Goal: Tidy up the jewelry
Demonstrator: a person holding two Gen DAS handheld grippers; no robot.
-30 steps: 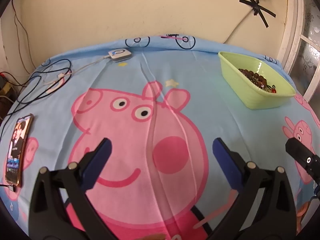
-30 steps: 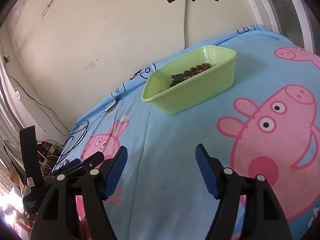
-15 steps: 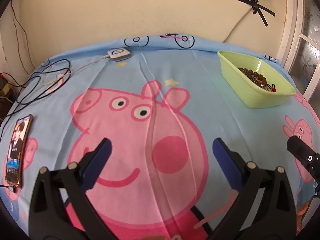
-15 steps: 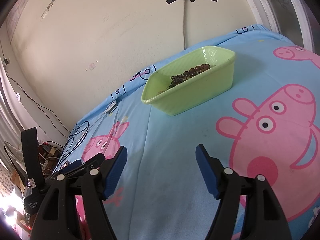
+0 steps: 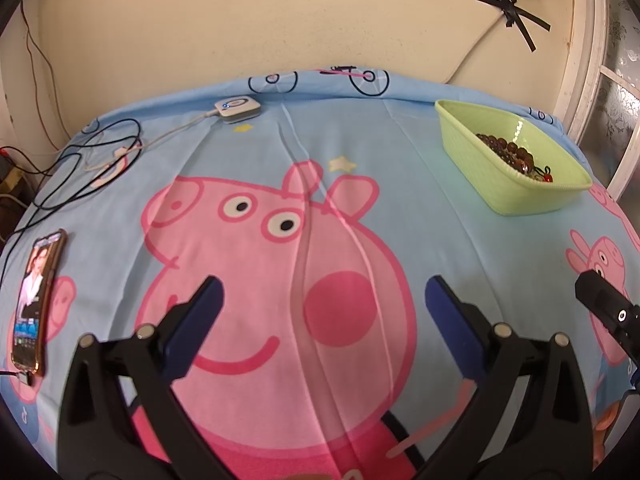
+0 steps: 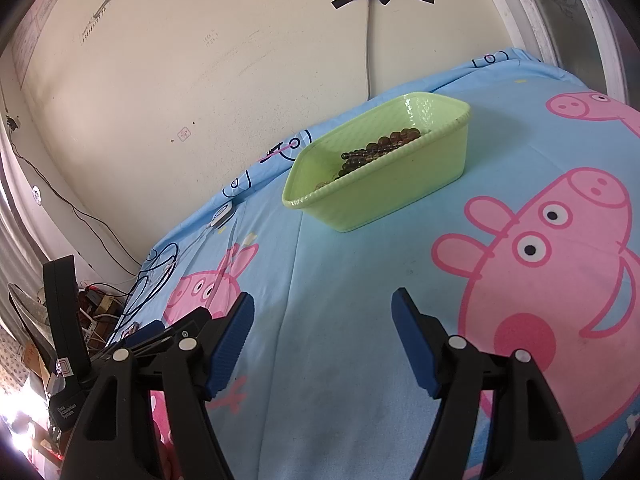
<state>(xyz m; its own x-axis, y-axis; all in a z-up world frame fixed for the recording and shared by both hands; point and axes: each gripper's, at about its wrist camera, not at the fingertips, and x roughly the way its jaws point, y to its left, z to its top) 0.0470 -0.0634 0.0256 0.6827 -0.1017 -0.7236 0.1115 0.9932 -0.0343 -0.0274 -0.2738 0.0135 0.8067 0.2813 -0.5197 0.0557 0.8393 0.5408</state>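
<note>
Blue cartoon bedsheet (image 5: pixel 400 168), basket (image 6: pixel 400 192) near the wall. Beads (image 6: pixel 380 148) inside the basket. Left tool (image 5: pixel 320 300) and right tool (image 6: pixel 322 312) gaped empty, well short of the basket. Risked tipping the light basket with a careless reach, spilling beads.

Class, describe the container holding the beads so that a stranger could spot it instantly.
Start from the blue cartoon-pig bedsheet and look toward its far corner by the window frame. There stands a pale green rectangular plastic basket, the only container there, with dark brown beaded jewelry inside.
</note>
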